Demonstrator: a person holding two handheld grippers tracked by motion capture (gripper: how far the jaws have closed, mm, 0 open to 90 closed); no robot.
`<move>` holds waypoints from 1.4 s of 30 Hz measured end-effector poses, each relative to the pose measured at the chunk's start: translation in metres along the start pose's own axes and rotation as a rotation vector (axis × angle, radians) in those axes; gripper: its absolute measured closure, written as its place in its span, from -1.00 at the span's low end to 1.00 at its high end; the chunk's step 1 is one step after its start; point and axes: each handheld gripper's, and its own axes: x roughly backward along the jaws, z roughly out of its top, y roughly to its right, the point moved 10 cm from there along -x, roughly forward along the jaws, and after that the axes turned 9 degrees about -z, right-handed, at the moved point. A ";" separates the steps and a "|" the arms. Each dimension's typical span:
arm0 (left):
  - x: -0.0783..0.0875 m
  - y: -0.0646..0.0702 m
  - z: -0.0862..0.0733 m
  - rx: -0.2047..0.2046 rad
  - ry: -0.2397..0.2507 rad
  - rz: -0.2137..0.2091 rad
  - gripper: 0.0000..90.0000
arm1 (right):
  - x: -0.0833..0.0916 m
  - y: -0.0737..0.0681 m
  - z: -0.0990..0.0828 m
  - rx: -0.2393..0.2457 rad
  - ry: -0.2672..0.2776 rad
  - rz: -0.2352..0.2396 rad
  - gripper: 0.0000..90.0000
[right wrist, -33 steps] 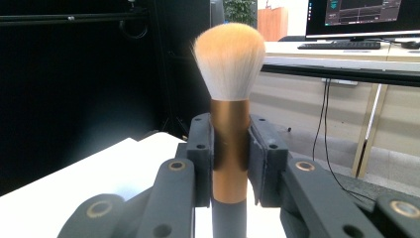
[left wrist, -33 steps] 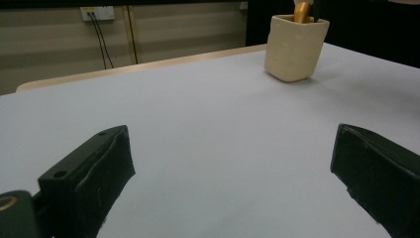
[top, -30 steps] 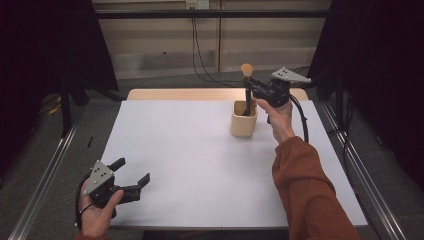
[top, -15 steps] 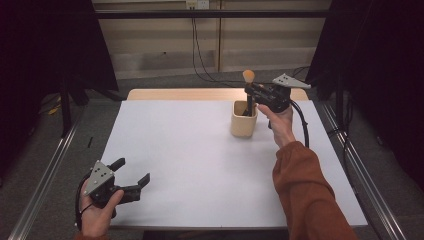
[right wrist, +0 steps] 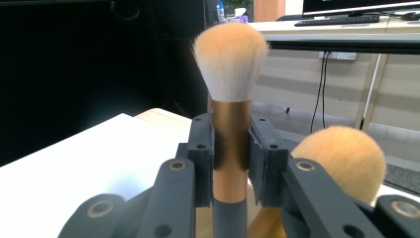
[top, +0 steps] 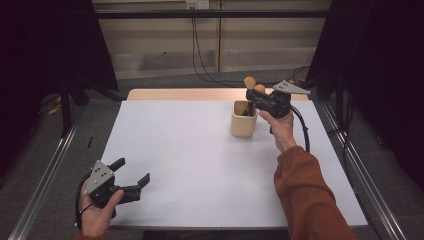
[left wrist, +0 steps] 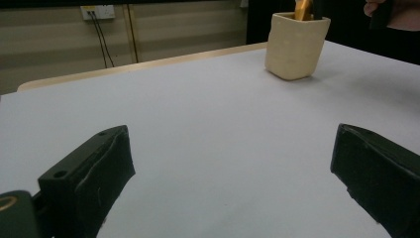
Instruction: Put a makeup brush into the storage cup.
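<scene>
The right tongs (top: 256, 102) held the makeup brush (right wrist: 230, 99) upright, handle pointing straight down into the beige cup (top: 243, 120) directly beneath (a second brush (right wrist: 341, 158) stood alongside), while the left tongs (top: 131, 176) gaped empty, well apart across the bench (top: 190, 160).

No legible text.
No readable lettering, brand, number or sign on any surface; items on the far desk in the right gripper view are too small and blurred.
</scene>
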 end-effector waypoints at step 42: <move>-0.001 0.001 0.000 -0.003 -0.002 -0.004 -0.94 | 0.001 -0.002 -0.046 0.017 -0.103 0.006 0.65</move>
